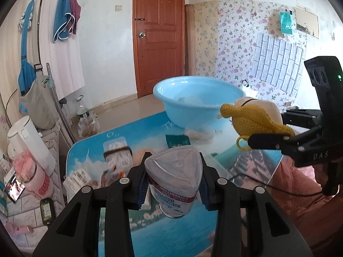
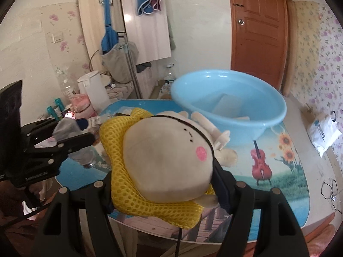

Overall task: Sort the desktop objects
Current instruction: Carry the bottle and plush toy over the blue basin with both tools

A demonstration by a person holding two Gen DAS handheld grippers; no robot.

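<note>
While both grippers hang above the table (image 2: 278, 171), each one carries something. The left gripper (image 1: 173, 184) pinches a clear plastic jar (image 1: 173, 180) between its two fingers (image 1: 142, 189), the blue pads pressing on the jar's sides just under its lid. The lid is a rounded triangle and faces up and toward the camera, so the jar's long axis runs down and away, with its round base pointing at the table below; the jar is tilted rather than upright and is clear of the tabletop. Its red and white label faces the camera.

The right gripper (image 2: 163, 184) clamps a plush toy (image 2: 167, 160) with a cream, rounded head and a yellow knitted piece around it. In the right wrist view the toy lies across the fingers, its face with the pink cheek turned up and to the right, the small cream limbs pointing toward the blue basin (image 2: 229, 102). In the left wrist view the same toy (image 1: 253, 117) sticks out leftward from the right gripper (image 1: 276, 128), its long axis roughly level, near the basin's (image 1: 197, 98) rim but apart from it.

The basin stands at the far edge of the table, with pale things lying inside it. A green packet (image 1: 178, 140) and a clear wrapped bundle (image 1: 116, 152) lie on the table (image 1: 90, 152) between the jar and the basin.
</note>
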